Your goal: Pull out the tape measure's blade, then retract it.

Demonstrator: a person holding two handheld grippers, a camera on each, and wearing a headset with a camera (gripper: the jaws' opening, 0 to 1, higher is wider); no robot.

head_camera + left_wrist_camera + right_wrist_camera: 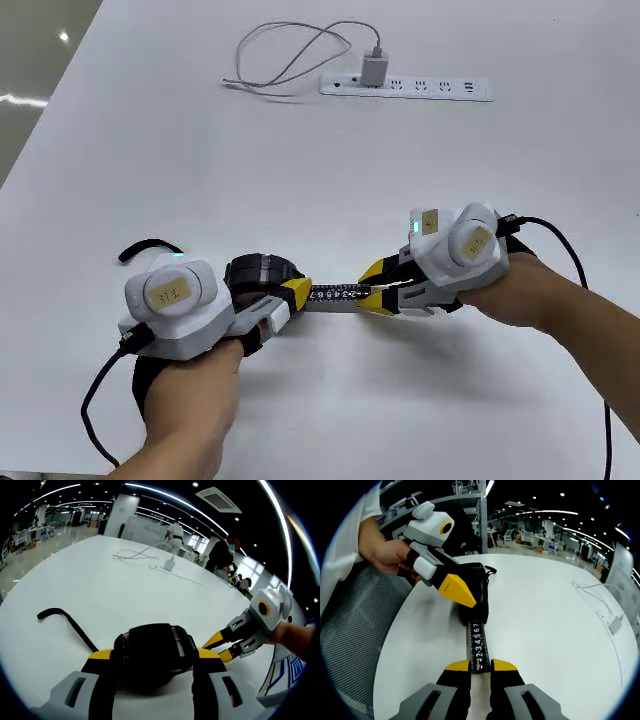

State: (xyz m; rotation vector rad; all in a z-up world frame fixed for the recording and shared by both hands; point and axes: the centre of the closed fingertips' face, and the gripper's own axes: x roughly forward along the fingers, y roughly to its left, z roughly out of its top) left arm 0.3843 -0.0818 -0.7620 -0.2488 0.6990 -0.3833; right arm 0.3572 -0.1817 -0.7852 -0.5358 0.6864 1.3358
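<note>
A black tape measure case (262, 273) (152, 647) (474, 582) rests on the white table, and my left gripper (285, 298) (155, 655) is shut on it, yellow-tipped fingers on both sides. A short length of black blade (335, 294) (478, 645) with white numbers runs from the case to the right. My right gripper (378, 285) (480, 667) is shut on the blade's end. The right gripper (225, 647) also shows in the left gripper view, and the left gripper (452, 587) in the right gripper view. A black wrist strap (148, 246) (65, 620) trails from the case.
A white power strip (405, 86) with a plugged charger (373, 68) and a looped white cable (285, 55) lies at the far side of the table. Black cords run from both grippers toward the near edge. People stand in the background of the left gripper view.
</note>
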